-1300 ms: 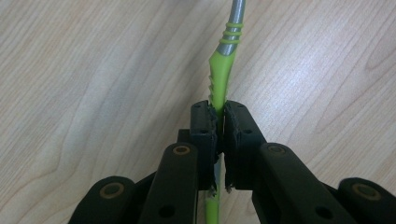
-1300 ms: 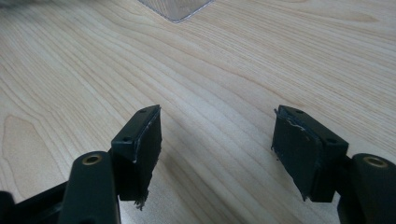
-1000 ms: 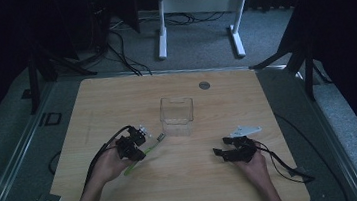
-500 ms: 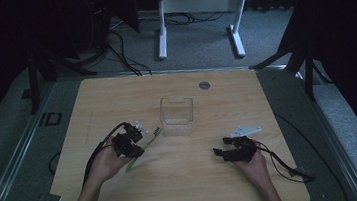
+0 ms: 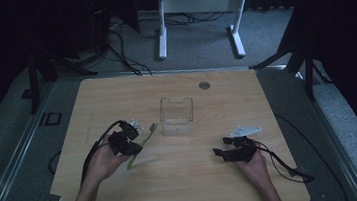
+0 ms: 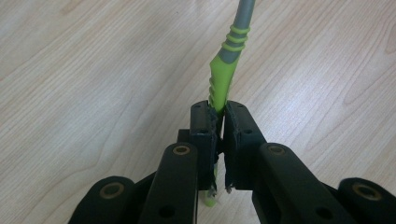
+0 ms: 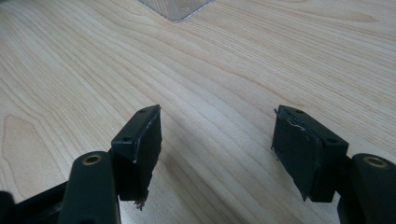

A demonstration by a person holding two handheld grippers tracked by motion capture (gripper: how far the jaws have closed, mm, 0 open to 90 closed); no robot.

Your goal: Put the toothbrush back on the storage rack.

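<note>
A green and grey toothbrush-like stick (image 5: 145, 138) is clamped near its green end by my left gripper (image 5: 135, 146), left of the table's middle. In the left gripper view the jaws of the left gripper (image 6: 219, 109) press on the green handle (image 6: 220, 81), and the grey shaft runs away over the wood. A clear plastic box (image 5: 177, 115) stands upright at the middle of the table, just right of the stick's far end. My right gripper (image 5: 220, 146) rests at the front right, open, with bare wood between the jaws of this right gripper (image 7: 217, 126). A corner of the clear box (image 7: 177, 8) lies ahead of it.
A small grey disc (image 5: 204, 85) is set into the wooden table (image 5: 116, 97) behind the box. Cables trail from both grippers toward the front edge. A white desk frame (image 5: 196, 3) stands on the floor beyond the table.
The left gripper has shifted slightly left with the stick, and the stick's far end has swung a little toward the back of the table. The right gripper has kept still.
</note>
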